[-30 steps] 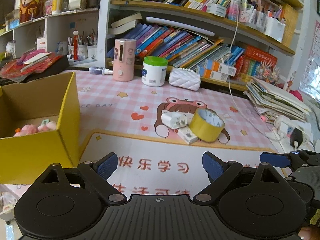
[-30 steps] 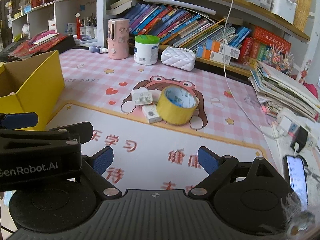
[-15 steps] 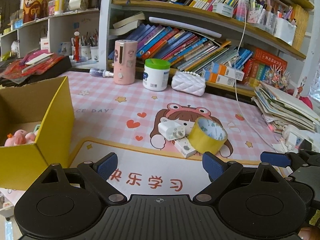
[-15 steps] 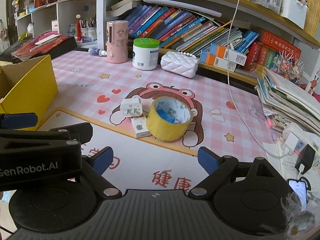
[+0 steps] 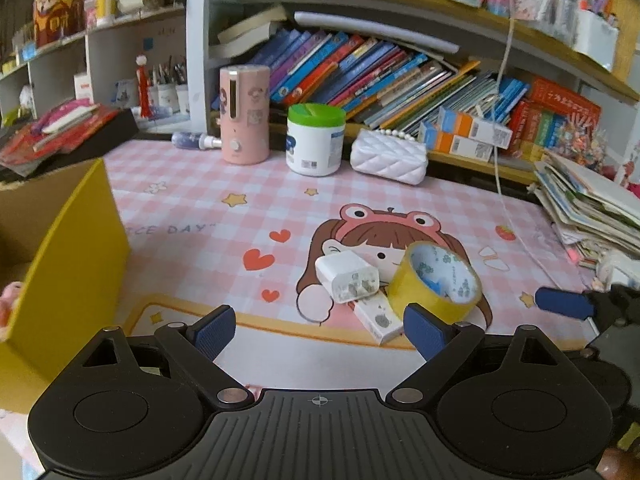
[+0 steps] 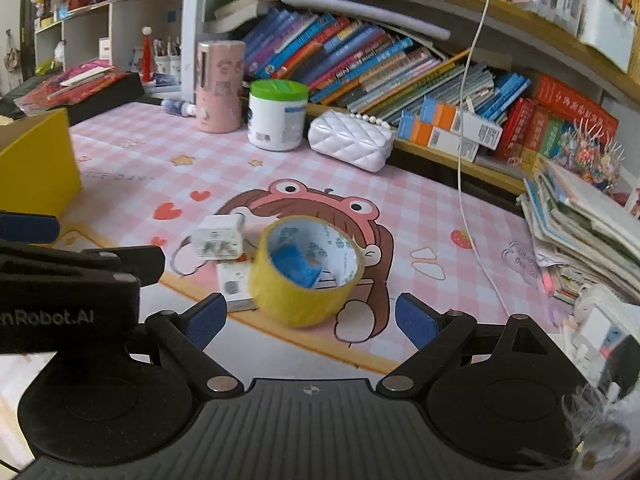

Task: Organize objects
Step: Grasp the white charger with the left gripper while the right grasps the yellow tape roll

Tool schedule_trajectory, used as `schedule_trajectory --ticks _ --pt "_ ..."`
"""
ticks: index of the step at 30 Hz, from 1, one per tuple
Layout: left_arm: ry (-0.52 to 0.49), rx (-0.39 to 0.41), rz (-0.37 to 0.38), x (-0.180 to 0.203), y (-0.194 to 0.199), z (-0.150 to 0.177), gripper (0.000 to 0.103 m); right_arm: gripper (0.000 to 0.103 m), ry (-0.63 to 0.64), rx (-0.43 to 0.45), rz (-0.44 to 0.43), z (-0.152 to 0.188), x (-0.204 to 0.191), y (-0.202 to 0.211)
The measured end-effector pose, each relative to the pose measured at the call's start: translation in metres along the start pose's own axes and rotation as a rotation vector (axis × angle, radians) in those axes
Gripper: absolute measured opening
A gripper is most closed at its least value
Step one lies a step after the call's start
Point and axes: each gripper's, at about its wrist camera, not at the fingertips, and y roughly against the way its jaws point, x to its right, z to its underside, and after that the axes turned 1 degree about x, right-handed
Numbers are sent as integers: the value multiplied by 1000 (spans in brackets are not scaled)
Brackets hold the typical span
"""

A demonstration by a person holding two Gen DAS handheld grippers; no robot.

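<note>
A yellow tape roll [image 5: 436,280] lies on the pink mat beside a white charger plug [image 5: 347,277] and a small white box [image 5: 378,319]. My left gripper [image 5: 320,330] is open and empty, just short of the plug and box. In the right wrist view the tape roll [image 6: 306,270] sits just ahead of my open, empty right gripper [image 6: 310,320], with the plug [image 6: 219,238] and box [image 6: 232,286] to its left. A yellow cardboard box [image 5: 68,264] stands at the left with a pink toy [image 5: 10,292] inside.
A pink humidifier [image 5: 244,114], a green-lidded white jar [image 5: 316,140] and a white quilted purse [image 5: 390,158] stand along the back, before shelves of books. A paper stack [image 6: 584,220] lies at the right. A white cable [image 6: 466,152] hangs down to the mat.
Both grippers have moved forward toward the tape roll, plug and small box, which now appear larger and closer. Both stay open. The objects have not moved.
</note>
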Motion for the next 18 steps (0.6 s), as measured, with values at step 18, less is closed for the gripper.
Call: schedule_trajectory --ticks 18 --pt "119 -102 -27 7 -76 -31 91 81 -90 2 -134 -11 33 -69"
